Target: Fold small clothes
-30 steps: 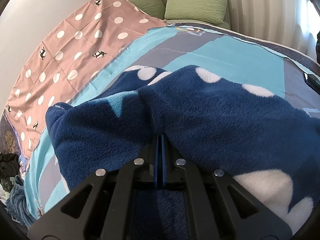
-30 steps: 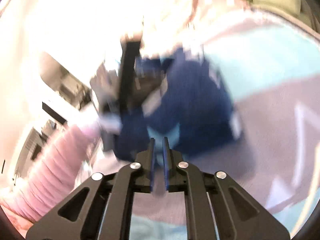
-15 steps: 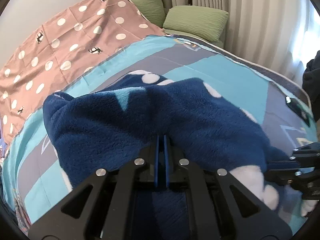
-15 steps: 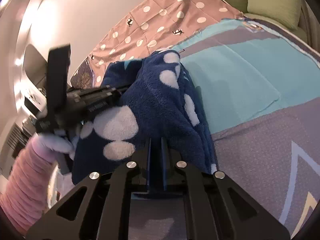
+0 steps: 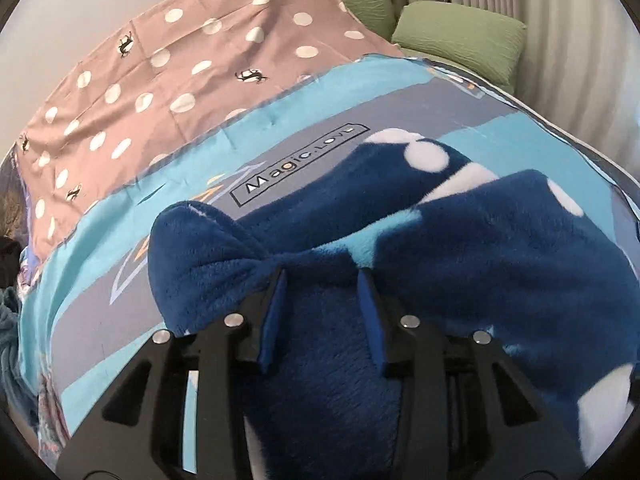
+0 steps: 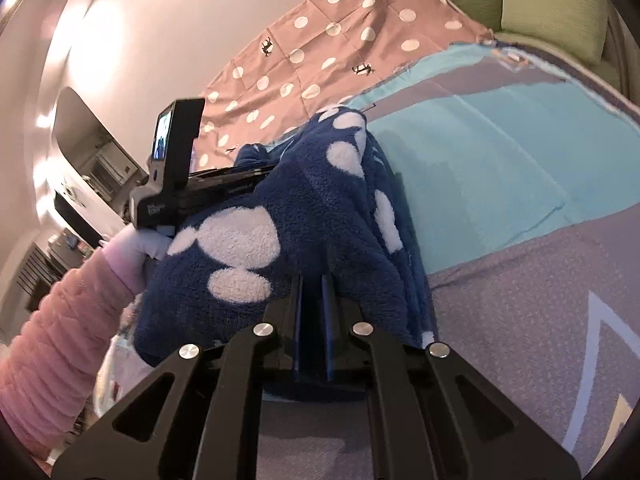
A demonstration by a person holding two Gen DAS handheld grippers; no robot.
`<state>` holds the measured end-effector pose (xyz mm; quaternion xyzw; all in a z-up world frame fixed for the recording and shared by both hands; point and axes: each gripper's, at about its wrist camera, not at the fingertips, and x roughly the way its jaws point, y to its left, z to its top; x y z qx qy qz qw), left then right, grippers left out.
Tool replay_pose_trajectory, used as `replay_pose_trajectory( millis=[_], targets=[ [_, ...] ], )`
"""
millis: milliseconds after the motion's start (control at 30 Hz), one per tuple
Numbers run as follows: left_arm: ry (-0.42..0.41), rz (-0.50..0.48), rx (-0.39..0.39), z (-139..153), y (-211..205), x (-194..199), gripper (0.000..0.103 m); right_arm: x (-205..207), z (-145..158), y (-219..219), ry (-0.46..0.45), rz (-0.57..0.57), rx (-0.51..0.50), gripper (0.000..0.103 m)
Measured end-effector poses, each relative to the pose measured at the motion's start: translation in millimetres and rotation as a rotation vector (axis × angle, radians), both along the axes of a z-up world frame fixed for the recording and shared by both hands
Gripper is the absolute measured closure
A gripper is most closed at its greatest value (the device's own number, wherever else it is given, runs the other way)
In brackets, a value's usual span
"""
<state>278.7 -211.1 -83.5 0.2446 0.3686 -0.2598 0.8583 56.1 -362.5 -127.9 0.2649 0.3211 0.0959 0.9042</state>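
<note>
A dark blue fleece garment [image 5: 460, 256] with white spots lies bunched on the blue and grey bedspread [image 5: 280, 128]. My left gripper [image 5: 322, 276] is open, its blue fingers spread with fleece lying loose between them. In the right wrist view the garment [image 6: 304, 208] is folded into a hump. My right gripper [image 6: 311, 280] is shut on its near edge, the jaws nearly together. The left gripper's body [image 6: 176, 176] and a pink-sleeved arm [image 6: 60, 332] sit at the garment's left side.
A pink polka-dot cloth [image 5: 180, 60] covers the bed's far left part. Green pillows [image 5: 460, 36] lie at the head by a curtain. A pile of dark clothes [image 5: 10, 280] sits off the left edge. A white wall and shelves [image 6: 80, 152] stand on the left.
My left gripper has opened and let go of the fleece. The garment has been laid further forward on the bedspread. My right gripper stays shut on its edge.
</note>
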Motion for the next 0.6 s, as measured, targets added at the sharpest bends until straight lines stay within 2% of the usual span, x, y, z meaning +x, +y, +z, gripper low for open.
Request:
replay_pose_trajectory(
  millis=[133, 233, 267, 300, 367, 433, 533, 600],
  targets=[
    [0.003, -0.041, 0.017, 12, 6, -6, 0.067, -1, 8, -1, 0.028, 0.014, -0.002, 0.096],
    [0.020, -0.075, -0.034, 36, 14, -7, 0.064, -1, 34, 1, 0.039, 0.016, -0.055, 0.093],
    [0.005, -0.074, -0.055, 47, 18, -5, 0.060, 0, 45, 3, 0.020, 0.017, -0.087, 0.092],
    [-0.019, -0.067, -0.070, 57, 21, -3, 0.055, 5, 60, 5, -0.011, 0.020, -0.125, 0.090],
    [-0.061, -0.029, -0.101, 77, 29, 7, 0.052, 16, 78, 7, -0.039, 0.024, -0.166, 0.085],
    [-0.044, 0.011, -0.132, 86, 35, 23, 0.051, 41, 92, 10, -0.042, 0.037, -0.196, 0.084],
    [0.003, 0.048, -0.130, 76, 38, 46, 0.051, 85, 95, 10, -0.001, 0.050, -0.199, 0.084],
    [0.049, 0.058, -0.068, 47, 34, 60, 0.051, 111, 89, 12, 0.027, 0.044, -0.223, 0.084]
  ],
)
